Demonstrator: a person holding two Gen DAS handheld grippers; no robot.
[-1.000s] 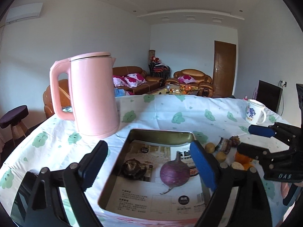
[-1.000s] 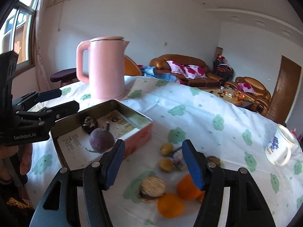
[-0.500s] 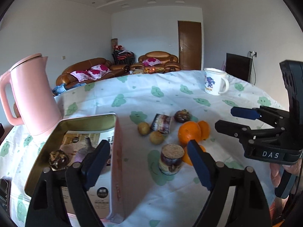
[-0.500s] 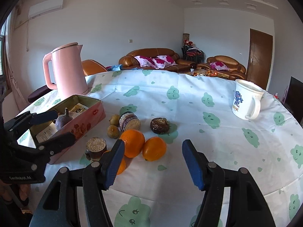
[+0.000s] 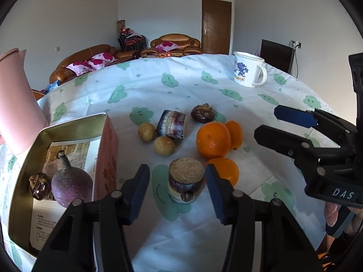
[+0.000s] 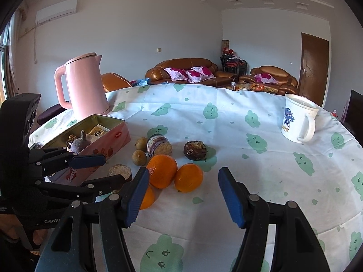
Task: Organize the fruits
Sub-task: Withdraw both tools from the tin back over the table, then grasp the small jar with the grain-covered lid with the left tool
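Note:
A short purple-skinned cane piece (image 5: 186, 181) stands on end on the tablecloth. My left gripper (image 5: 176, 171) straddles it with its jaws closing. The right pad (image 5: 213, 188) is at its side and a gap remains at the left pad (image 5: 140, 188). Three oranges (image 5: 213, 140) lie just beyond, along with a second cane piece (image 5: 173, 124), two small brown fruits (image 5: 164, 146) and a dark wrinkled fruit (image 5: 202, 113). My right gripper (image 6: 183, 176) stays open and empty, just short of the oranges (image 6: 188, 178). The left gripper (image 6: 113, 168) shows at its left.
A pink tin (image 5: 106, 149) at the left holds a purple root (image 5: 71, 183) and a dark fruit (image 5: 38, 185). Behind it stands a pink kettle (image 6: 84, 86). A white mug (image 6: 297, 120) sits at the far right. The right gripper (image 5: 266, 122) is right of the oranges.
The left gripper swung right from over the tin to the loose fruit, sank around the cane piece and narrowed its jaws. The right gripper turned right early, then held still.

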